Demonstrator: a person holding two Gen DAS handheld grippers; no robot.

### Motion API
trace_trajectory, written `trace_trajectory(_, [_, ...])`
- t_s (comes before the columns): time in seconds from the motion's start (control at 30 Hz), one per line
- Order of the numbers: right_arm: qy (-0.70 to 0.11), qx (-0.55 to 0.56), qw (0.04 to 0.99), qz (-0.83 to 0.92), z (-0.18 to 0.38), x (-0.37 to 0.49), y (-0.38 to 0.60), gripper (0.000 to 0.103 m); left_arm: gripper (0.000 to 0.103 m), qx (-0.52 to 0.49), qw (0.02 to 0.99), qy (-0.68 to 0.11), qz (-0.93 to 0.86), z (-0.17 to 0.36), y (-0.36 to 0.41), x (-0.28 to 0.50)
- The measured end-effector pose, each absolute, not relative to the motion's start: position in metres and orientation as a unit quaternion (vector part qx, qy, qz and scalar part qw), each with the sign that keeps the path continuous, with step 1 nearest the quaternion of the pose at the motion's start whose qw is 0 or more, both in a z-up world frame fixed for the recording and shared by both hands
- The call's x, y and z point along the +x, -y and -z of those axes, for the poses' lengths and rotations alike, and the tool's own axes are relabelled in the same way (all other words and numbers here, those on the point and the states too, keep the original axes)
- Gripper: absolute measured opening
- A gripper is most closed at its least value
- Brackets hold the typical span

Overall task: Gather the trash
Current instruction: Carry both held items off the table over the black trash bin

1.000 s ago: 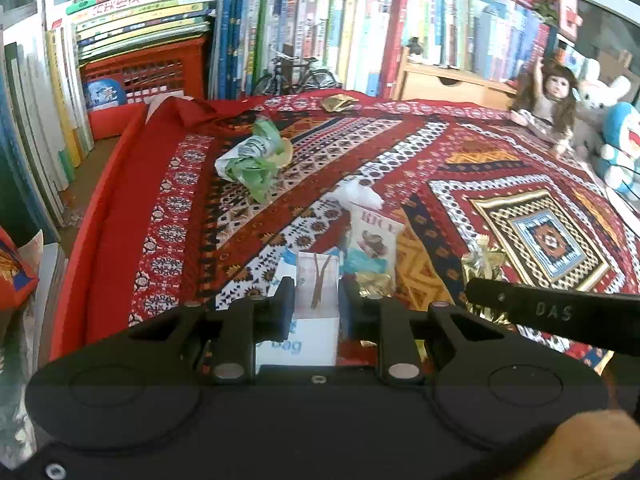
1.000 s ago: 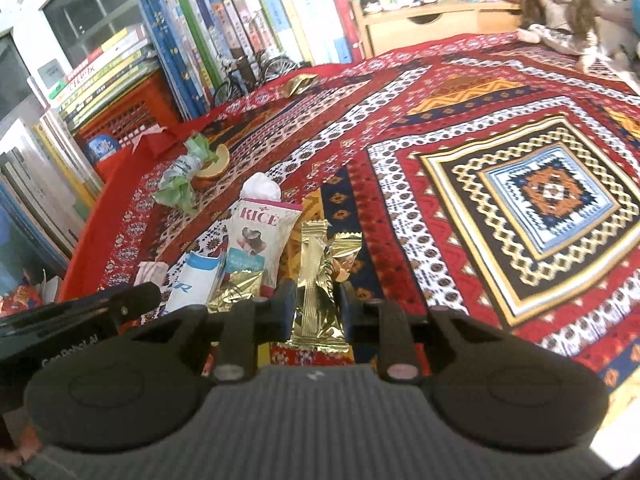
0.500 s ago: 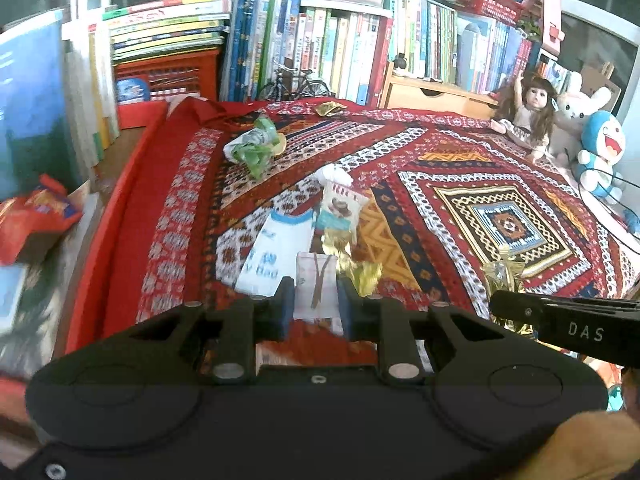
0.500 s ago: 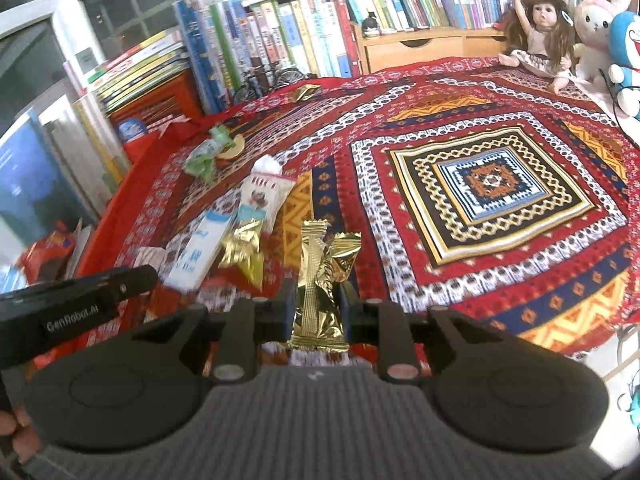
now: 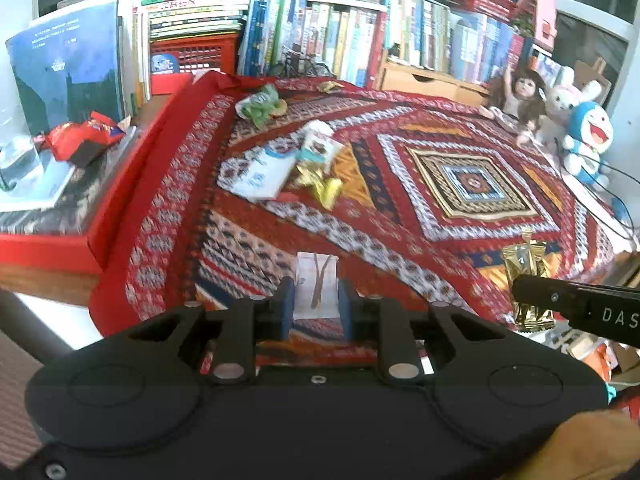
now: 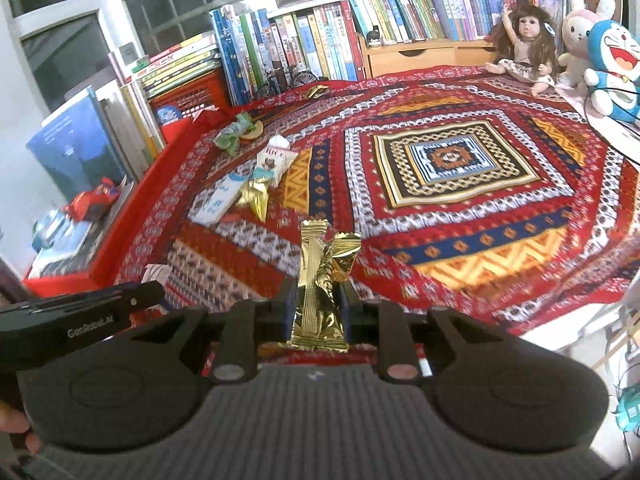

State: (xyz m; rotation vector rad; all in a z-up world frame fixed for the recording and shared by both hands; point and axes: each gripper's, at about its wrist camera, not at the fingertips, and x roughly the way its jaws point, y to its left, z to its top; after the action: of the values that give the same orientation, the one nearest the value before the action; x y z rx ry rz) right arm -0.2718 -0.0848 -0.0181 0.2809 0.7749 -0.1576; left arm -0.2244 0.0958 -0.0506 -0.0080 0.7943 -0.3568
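While held above the near edge of the patterned cloth (image 5: 400, 248), clamped the left gripper (image 5: 316, 304) nearly shut on a small white packet (image 5: 316, 288), pads pressed to both sides, packet standing upright between them. Likewise pinched the right gripper (image 6: 318, 308) close on a gold wrapper (image 6: 320, 280), crinkled top poking up past the fingertips. Seen from the left wrist, off to the right: the other tool's black finger with the gold wrapper (image 5: 526, 280) in it. Seen from the right wrist, off to the left: the left tool's black finger (image 6: 92, 308). Lay well ahead of both, on the cloth: a white-and-blue bag (image 5: 262, 174), a rice packet (image 5: 320, 146) and crumpled gold foil (image 5: 324, 184), bunched together; farther ahead, a green wrapper (image 5: 260, 104); farthest, near the books (image 5: 320, 36), a small gold scrap (image 5: 330, 86). Sat far ahead to the right: a doll (image 6: 524, 40) and plush toys (image 6: 600, 48). Rested to the left, off the cloth, a red wrapper (image 5: 80, 140).
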Motion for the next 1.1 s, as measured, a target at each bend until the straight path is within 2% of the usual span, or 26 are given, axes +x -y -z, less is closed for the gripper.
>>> trace_trajectory(0.5, [-0.412,0.149,0.895,0.088,0.053,-0.341,0.098,0.027,0.022,0.033,0.878,-0.433,0.2,0.092,-0.06,-0.291])
trace_trajectory(1.1, [-0.474,0.136,0.867,0.075,0.125,-0.329,0.102,0.027,0.022,0.077,0.839,-0.493,0.217,0.173,-0.031,-0.278])
